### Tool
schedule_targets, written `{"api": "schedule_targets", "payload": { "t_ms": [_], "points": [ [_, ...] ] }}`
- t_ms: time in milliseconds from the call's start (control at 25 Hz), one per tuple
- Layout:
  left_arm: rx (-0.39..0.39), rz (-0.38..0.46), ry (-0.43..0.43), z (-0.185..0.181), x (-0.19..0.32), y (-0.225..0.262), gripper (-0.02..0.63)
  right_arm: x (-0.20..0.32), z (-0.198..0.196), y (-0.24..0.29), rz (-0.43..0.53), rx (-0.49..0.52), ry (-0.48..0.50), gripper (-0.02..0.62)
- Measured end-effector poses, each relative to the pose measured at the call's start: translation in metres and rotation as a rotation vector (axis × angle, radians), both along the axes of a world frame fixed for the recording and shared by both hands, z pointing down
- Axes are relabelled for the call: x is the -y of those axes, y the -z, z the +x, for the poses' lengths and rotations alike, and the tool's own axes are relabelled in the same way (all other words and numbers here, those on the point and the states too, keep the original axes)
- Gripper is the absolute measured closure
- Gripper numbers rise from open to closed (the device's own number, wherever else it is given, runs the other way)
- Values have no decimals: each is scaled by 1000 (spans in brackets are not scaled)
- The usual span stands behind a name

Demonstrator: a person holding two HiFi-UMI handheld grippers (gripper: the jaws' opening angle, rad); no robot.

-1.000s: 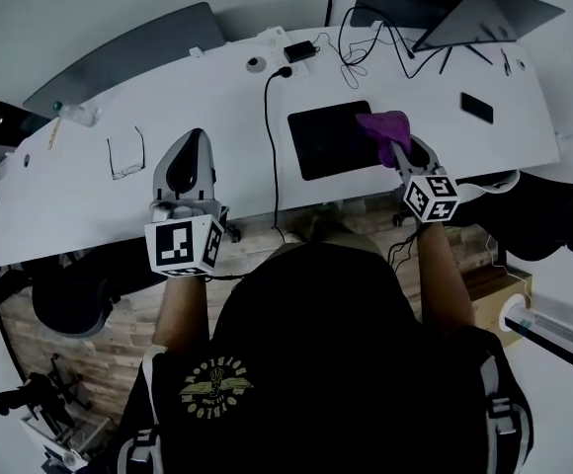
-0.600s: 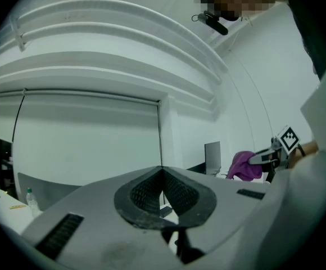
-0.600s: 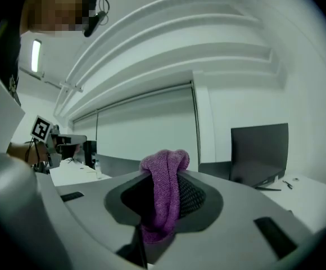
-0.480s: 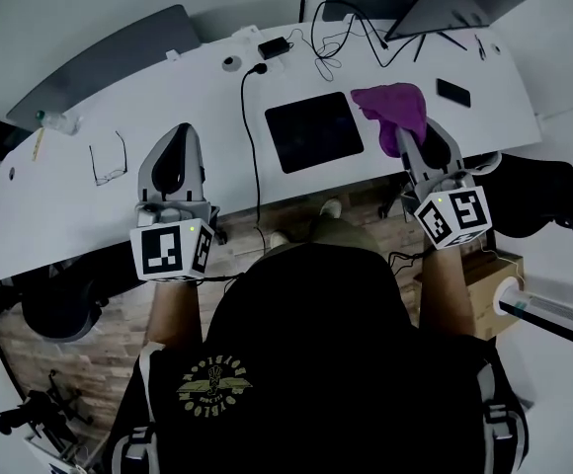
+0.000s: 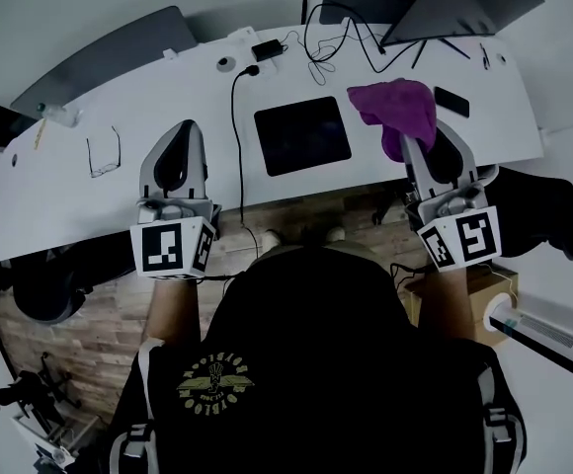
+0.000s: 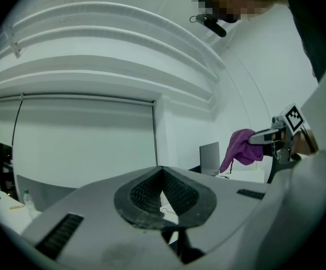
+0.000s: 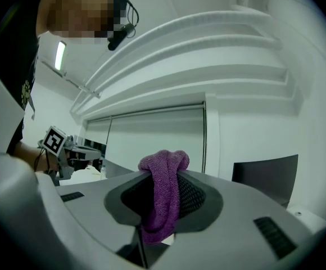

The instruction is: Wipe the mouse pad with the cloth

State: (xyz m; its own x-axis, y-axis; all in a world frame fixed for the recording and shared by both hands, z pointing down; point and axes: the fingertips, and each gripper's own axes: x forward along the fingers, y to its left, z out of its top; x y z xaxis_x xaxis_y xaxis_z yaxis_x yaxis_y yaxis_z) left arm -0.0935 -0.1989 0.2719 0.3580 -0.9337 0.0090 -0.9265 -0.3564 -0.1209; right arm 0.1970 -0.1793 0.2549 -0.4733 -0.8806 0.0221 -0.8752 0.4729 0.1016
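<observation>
A black mouse pad [image 5: 302, 135] lies flat on the white desk [image 5: 158, 87], near its front edge. My right gripper [image 5: 414, 142] is shut on a purple cloth [image 5: 395, 108], held up right of the pad and off it. In the right gripper view the cloth [image 7: 164, 198] hangs pinched between the jaws. My left gripper [image 5: 174, 144] is raised left of the pad, shut with nothing in it; the left gripper view shows the jaws [image 6: 162, 191] pressed together and the cloth [image 6: 240, 149] far off to the right.
On the desk lie eyeglasses [image 5: 102, 154] at the left, a black cable [image 5: 237, 136] running to a power adapter [image 5: 267, 47], a phone [image 5: 452, 101] at the right and a laptop [image 5: 454, 8] at the back. Dark chairs stand behind the desk.
My right gripper has lifted the purple cloth off the pad's right edge and carried it right, clear of the pad. My left gripper has stayed almost still.
</observation>
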Motion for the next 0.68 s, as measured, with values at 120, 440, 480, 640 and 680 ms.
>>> {"api": "schedule_targets", "payload": {
  "t_ms": [120,440,480,640,680],
  "points": [
    [11,5,6,28,3,1,604,5,18,-8,-16,5,29,503],
    [53,-6,97,62,-4,3,604,26,47,-25,-43,33,132,503],
    [58,-7,113,63,-5,3,604,29,48,-26,-43,36,145,503],
    [70,-3,157,66,-5,5,604,40,53,-29,-39,38,184,503],
    [73,-1,167,67,-5,6,604,43,55,-30,-38,39,193,503]
  ]
}}
